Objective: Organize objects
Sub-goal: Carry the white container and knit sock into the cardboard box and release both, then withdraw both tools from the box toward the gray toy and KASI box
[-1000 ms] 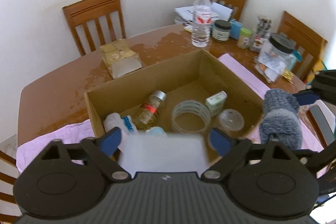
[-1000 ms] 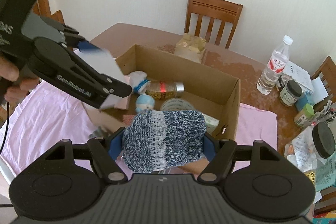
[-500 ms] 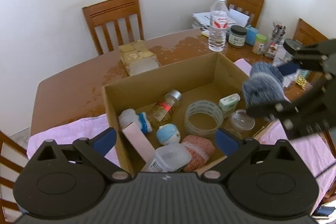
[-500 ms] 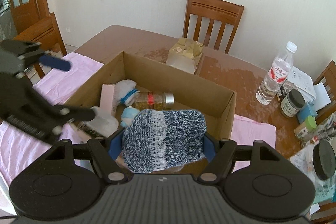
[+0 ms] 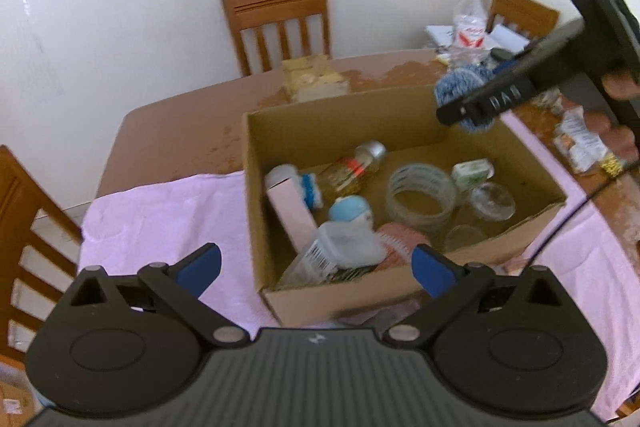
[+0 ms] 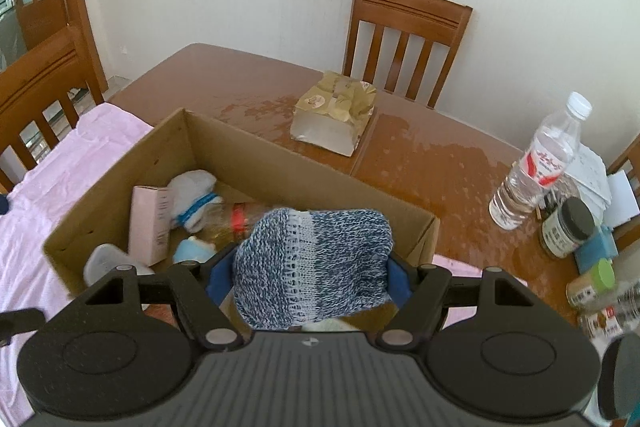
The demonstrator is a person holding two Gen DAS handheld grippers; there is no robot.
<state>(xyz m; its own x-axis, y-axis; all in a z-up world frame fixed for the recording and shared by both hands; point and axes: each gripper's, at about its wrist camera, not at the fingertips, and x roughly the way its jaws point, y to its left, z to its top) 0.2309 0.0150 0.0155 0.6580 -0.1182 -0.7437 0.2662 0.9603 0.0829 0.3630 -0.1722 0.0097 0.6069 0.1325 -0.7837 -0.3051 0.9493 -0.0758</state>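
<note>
An open cardboard box (image 5: 256,187) stands on a pink cloth (image 5: 168,219). It holds a pink carton (image 5: 290,211), a clear plastic container (image 5: 344,247), a bottle with a red band (image 5: 352,167), a tape ring (image 5: 422,195) and other small items. My left gripper (image 5: 316,265) is open and empty over the box's near left corner. My right gripper (image 6: 312,267) is shut on a blue-and-white knitted piece (image 6: 312,251). In the left wrist view the knitted piece (image 5: 456,83) hangs above the box's far right corner.
A beige tissue box (image 6: 336,119) sits on the brown table (image 6: 240,87) behind the box. A water bottle (image 6: 536,167), a dark-lidded jar (image 6: 566,227) and papers crowd the right side. Wooden chairs (image 6: 404,39) ring the table.
The left gripper let the clear plastic container drop into the box, opened wide and drew back toward the near left corner. The right gripper carried the knitted piece over the box.
</note>
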